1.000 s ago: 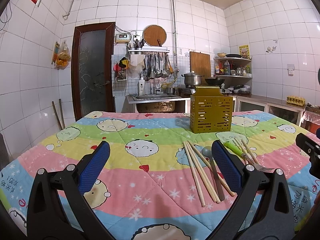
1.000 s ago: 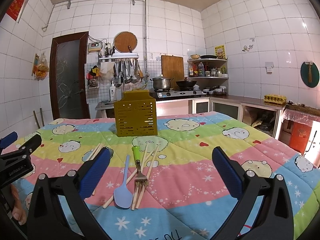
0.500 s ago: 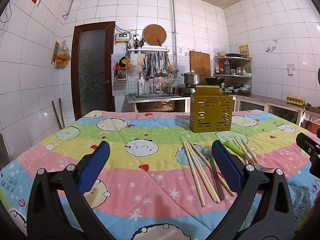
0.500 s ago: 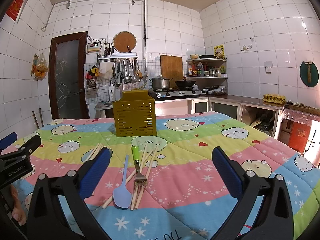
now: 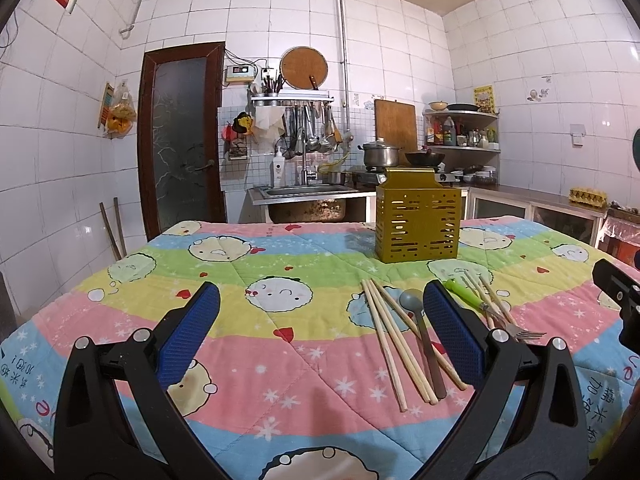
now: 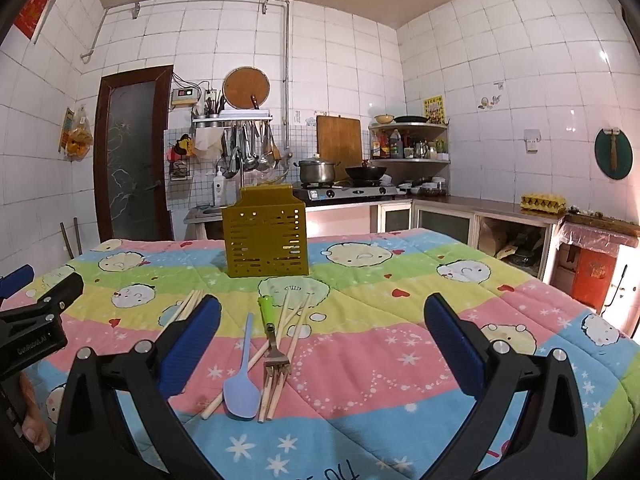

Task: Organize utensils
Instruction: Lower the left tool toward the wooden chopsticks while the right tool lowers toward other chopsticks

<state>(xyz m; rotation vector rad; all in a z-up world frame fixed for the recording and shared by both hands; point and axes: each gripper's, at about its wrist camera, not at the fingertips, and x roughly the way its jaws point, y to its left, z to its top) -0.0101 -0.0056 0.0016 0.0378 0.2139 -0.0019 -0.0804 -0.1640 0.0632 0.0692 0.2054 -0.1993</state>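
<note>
A kitchen desk covered with a cartoon-print quilt is seen from 2 wrist cameras, with nothing yet collected. The left hand-held gripper is held low over the quilt with its blue pads spread wide and nothing between them; the right hand-held gripper is held likewise, wide and empty. A yellow slotted utensil holder is stood upright toward the far side of the desk, apparently as the destination for the loose pieces. Nearer the cameras, wooden chopsticks are laid roughly side by side, a grey-blue spoon is rested among them, and a green-handled fork is laid across a second bunch of chopsticks. In the right view the spoon is seen with its bowl toward the camera. The utensils are gathered between the 2 grippers, within reach of either. The task is judged to be at its start: no piece is held and none can be seen in the holder. A first pick is likely to require a narrow, flat approach, since the thin sticks lie flush on soft fabric.
</note>
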